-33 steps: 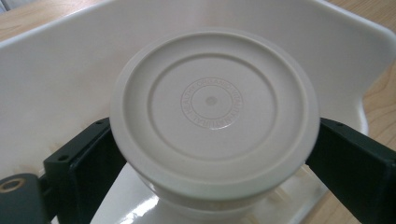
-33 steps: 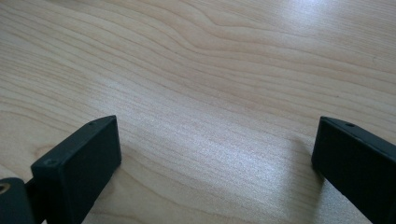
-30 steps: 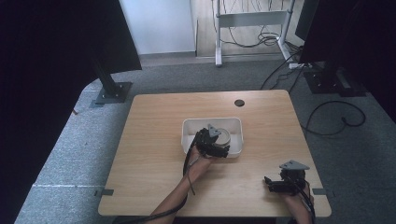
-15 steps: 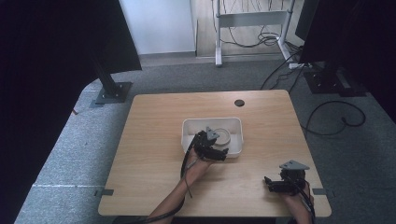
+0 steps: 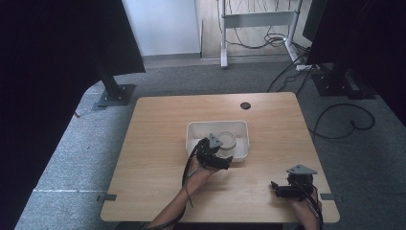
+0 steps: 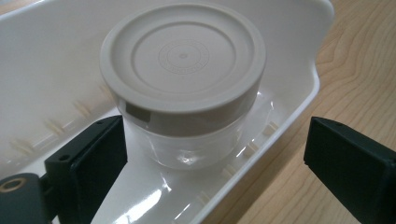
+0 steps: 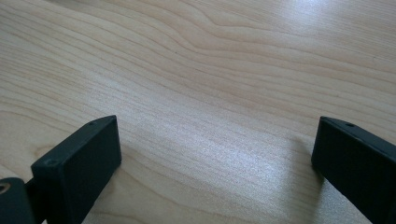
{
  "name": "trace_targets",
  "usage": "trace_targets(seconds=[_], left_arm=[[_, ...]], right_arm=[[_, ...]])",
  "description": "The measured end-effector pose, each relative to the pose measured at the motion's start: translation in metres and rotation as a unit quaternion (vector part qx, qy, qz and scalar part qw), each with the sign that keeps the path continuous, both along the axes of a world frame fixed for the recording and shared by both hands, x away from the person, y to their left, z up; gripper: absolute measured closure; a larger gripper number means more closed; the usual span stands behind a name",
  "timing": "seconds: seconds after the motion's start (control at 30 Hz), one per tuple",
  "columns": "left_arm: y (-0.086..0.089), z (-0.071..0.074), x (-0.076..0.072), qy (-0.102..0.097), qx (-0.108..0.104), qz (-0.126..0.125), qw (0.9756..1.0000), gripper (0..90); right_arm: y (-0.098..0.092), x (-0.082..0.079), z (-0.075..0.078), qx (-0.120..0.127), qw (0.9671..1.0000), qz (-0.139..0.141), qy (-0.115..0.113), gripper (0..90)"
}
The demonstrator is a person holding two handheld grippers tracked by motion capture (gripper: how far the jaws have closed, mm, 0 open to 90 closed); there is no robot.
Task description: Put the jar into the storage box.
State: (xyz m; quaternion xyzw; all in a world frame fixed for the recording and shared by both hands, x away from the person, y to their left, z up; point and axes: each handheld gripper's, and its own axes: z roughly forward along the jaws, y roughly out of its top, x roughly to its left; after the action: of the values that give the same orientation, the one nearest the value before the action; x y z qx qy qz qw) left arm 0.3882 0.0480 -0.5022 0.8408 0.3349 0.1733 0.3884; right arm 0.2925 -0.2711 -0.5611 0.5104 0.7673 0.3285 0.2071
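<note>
Inside shallow white plastic tray point(image 6: 299, 56): round clear tub with cream lid point(image 6: 183, 81) | left gripper point(image 6: 219, 154) jaws apart, straddling tray wall | right gripper point(image 7: 215, 158) jaws apart over wooden table point(image 7: 224, 70)

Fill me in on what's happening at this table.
A person works with a handheld gripper in each hand. The left gripper is at the white tray, jaws open, one inside the tray and one outside its wall, near a lidded clear jar standing in it. The right gripper rests over bare wooden table, jaws open, holding nothing.
</note>
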Motion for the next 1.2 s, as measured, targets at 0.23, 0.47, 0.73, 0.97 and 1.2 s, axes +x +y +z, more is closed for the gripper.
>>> trace_targets(seconds=[0.23, 0.47, 0.73, 0.97, 1.2], left_arm=[[0.007, 0.000, -0.005, 0.003, -0.004, -0.005, 1.0000, 5.9], [0.014, 0.000, -0.008, 0.006, -0.007, -0.004, 0.9999, 5.9], [0.022, 0.000, -0.014, 0.008, -0.012, -0.009, 0.9999, 6.0], [0.027, -0.001, -0.019, 0.011, -0.016, -0.016, 0.9997, 6.1], [0.031, -0.002, -0.026, 0.013, -0.022, -0.022, 0.9994, 6.2]], right_arm=[[0.000, 0.000, 0.000, 0.000, 1.0000, 0.000, 0.000, 1.0], [0.000, 0.000, 0.000, 0.000, 1.0000, 0.000, 0.000, 1.0], [0.000, 0.000, 0.000, 0.000, 1.0000, 0.000, 0.000, 1.0], [0.000, 0.000, 0.000, 0.000, 1.0000, 0.000, 0.000, 1.0], [0.000, 0.000, 0.000, 0.000, 1.0000, -0.001, 0.000, 1.0]])
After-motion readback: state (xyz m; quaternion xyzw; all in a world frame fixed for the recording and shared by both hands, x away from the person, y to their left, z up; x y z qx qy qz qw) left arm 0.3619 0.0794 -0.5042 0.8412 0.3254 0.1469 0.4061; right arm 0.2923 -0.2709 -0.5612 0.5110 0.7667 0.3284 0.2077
